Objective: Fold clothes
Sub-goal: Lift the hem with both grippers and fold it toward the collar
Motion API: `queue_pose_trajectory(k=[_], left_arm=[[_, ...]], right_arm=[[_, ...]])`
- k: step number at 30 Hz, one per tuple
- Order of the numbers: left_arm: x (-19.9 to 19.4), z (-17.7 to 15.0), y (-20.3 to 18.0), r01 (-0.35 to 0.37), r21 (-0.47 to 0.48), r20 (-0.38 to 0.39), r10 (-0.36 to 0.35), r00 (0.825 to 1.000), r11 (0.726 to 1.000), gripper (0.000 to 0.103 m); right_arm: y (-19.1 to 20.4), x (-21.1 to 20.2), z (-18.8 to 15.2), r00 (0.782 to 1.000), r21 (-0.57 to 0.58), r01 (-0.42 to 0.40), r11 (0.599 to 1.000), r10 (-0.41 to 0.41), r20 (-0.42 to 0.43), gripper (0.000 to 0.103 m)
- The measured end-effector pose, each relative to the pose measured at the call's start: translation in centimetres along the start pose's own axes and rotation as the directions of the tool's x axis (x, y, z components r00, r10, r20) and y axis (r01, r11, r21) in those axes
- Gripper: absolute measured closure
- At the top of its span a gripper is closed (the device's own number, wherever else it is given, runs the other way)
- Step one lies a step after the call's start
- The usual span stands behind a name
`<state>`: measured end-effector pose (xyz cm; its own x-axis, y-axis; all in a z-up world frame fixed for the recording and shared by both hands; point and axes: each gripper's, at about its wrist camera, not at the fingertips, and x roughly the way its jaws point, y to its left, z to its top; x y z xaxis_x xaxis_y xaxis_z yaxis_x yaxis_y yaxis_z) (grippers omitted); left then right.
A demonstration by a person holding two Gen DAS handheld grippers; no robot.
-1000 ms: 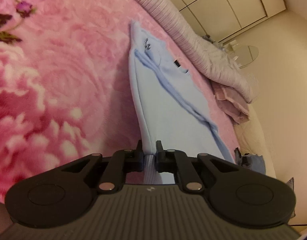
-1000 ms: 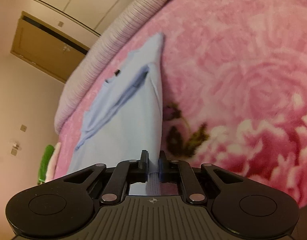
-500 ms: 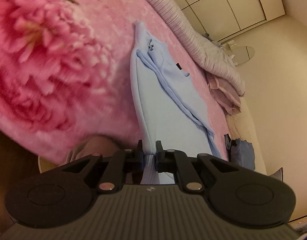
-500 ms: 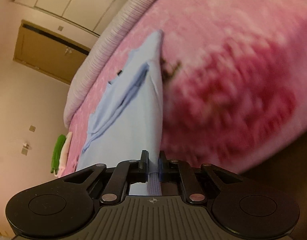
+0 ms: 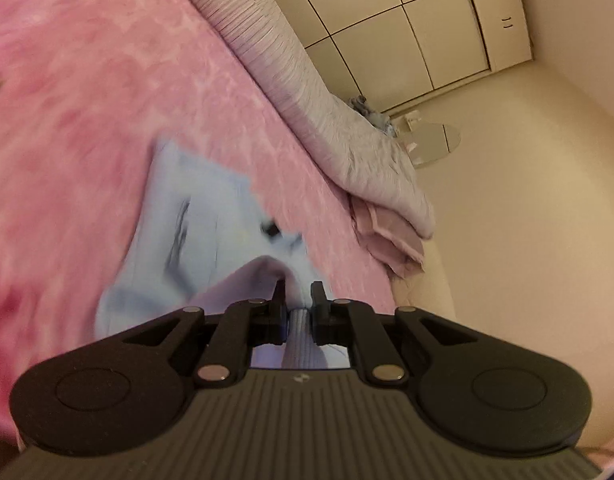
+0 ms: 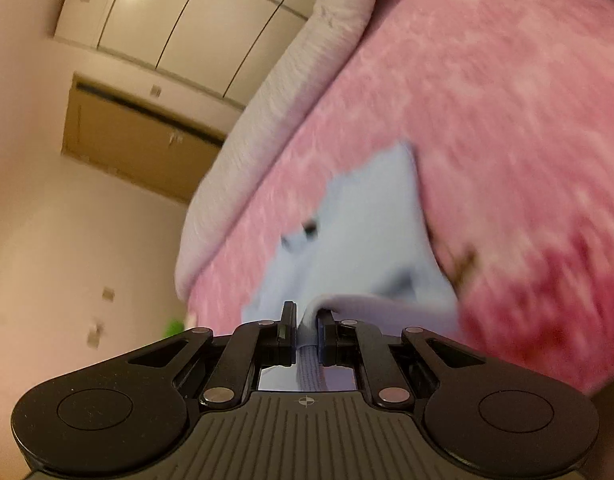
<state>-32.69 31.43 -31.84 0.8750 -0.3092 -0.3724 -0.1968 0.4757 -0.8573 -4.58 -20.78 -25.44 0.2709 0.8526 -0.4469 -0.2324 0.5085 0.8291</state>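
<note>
Pale blue knit: that's the garment (image 5: 211, 216) being folded, lying on the pink floral blanket (image 5: 67, 92) that covers the bed.

Where it sits: near end lifted and carried over the part that lies flat, the rest spread toward the grey ribbed bolster (image 5: 291, 80) at the far side of the blanket.

Left gripper (image 5: 299, 294): jaws pinched tight on a ribbed strip of the hem, the cloth bunched between them.

Right gripper (image 6: 306, 314): same deal, jaws clamped on the ribbed edge of the garment (image 6: 367, 220), a fold of fabric humping up just past the fingers.

Step in hand: looks like the bottom hem is being brought over toward the collar end, one corner per gripper.

Doing it well: the person probably wants both grippers level and the same way apart so the hem lands square, not skewed. Lay it down low and flat, let go only once the edge rests on the cloth beneath.

What could go wrong: letting go early would likely leave the fold slumped or crooked; pulling unevenly could drag the lower layer across the fuzzy blanket.

How the garment looks: soft, thin, a small dark tag (image 5: 271, 229) near the neck, a few dark crease lines. Both views are blurry, so finer detail can't be read.

Progress: judging by the flat half, mid-fold, not finished.
</note>
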Motion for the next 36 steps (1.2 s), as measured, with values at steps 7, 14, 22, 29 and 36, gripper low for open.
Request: queue_pose_trajectory(k=[7,14,22,29,36], left_arm=[[6.7,6.6,3.0,-0.138,-0.037,0.020,0.139,0.990,0.990,0.092],[9.9,8.9,2.6,-0.269,0.175,0.003,0.272,0.962,0.947,0.089],[11.7,3.4,-0.6,-0.210,0.528,-0.123,0.319,0.940,0.822,0.090],[15.5,2.7,0.6,-0.223,0.584,-0.154,0.376,0.914,0.781,0.091],[18.3,8.4,1.3,-0.226,0.387,-0.049,0.264,0.963,0.894,0.092]], right_arm=[[-4.6,12.1,8.3,0.974,0.246,0.223,0.943,-0.223,-0.028,0.077],[-5.5,11.9,9.6,0.985,0.078,0.169,0.982,-0.167,-0.034,0.053],[-0.5,8.4,2.1,0.942,-0.638,0.206,0.742,-0.327,-0.077,0.068],[-1.4,13.7,-0.7,0.875,-0.829,0.198,0.523,-0.475,-0.091,0.086],[-2.7,18.2,7.9,0.940,-0.573,0.306,0.761,-0.336,0.055,0.086]])
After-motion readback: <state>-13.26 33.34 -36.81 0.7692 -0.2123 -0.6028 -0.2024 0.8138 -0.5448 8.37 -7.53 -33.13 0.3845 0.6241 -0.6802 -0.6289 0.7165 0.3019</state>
